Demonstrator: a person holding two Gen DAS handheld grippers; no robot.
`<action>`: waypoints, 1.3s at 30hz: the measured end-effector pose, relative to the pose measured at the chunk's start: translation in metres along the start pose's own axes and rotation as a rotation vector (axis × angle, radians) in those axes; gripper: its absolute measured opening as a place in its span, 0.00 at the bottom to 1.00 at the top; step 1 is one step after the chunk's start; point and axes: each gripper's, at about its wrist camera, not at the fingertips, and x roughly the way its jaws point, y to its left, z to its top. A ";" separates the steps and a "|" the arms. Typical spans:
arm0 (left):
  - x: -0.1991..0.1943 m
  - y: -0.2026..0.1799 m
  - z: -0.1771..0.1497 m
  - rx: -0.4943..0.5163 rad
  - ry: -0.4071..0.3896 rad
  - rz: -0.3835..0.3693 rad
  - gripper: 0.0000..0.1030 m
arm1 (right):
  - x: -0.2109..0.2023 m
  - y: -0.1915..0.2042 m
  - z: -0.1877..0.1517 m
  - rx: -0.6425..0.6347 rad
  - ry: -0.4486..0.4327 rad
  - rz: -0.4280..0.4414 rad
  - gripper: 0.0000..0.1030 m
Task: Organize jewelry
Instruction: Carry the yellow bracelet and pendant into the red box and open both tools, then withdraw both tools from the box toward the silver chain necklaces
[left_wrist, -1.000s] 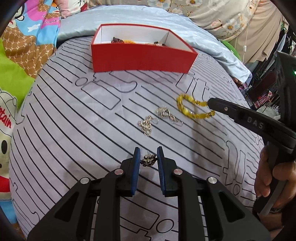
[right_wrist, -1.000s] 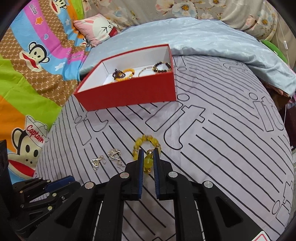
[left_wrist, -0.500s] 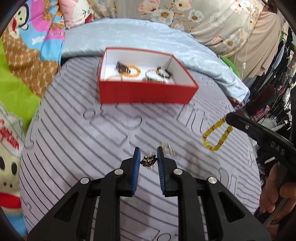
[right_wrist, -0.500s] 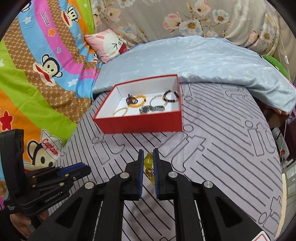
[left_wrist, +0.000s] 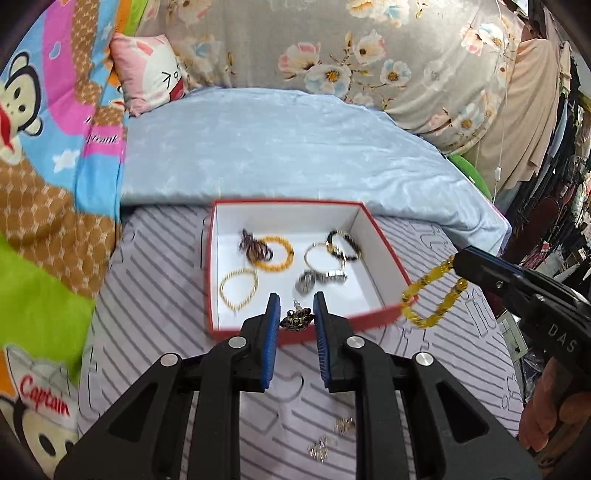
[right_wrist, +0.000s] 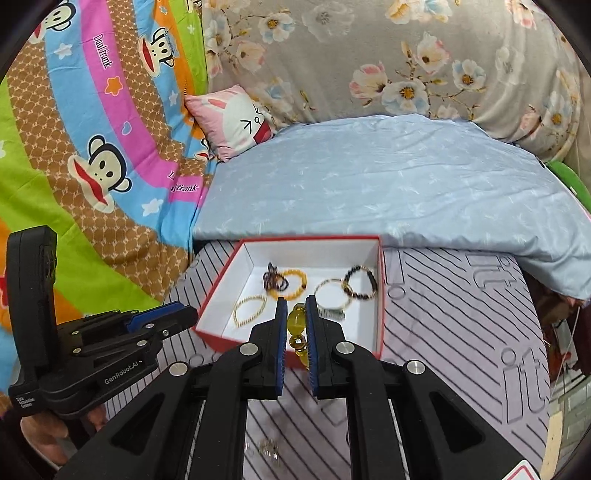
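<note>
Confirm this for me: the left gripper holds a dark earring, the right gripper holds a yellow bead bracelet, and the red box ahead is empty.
One part is wrong: the red box is not empty. The left wrist view shows several bracelets and a watch-like piece lying inside it. The rest stands: the left gripper holds a dark earring, and the right gripper holds a yellow bead bracelet.

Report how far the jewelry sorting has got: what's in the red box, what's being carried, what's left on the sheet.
Done: the red cardboard box already holds several bracelets, including a pale beaded one, and a ring. In hand: the left gripper pinches a dark clustered earring; the right gripper grips the yellow beaded bracelet, both near the box. Left: two small silver pieces on the striped grey sheet.
</note>
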 end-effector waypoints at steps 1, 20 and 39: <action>0.005 0.001 0.007 0.002 -0.005 0.010 0.17 | 0.008 -0.001 0.006 0.003 0.003 0.002 0.09; 0.092 0.014 0.036 -0.014 0.062 0.028 0.17 | 0.110 -0.009 0.008 0.037 0.133 -0.017 0.09; 0.108 0.019 0.041 -0.016 0.059 0.067 0.46 | 0.120 -0.033 0.012 0.052 0.113 -0.101 0.13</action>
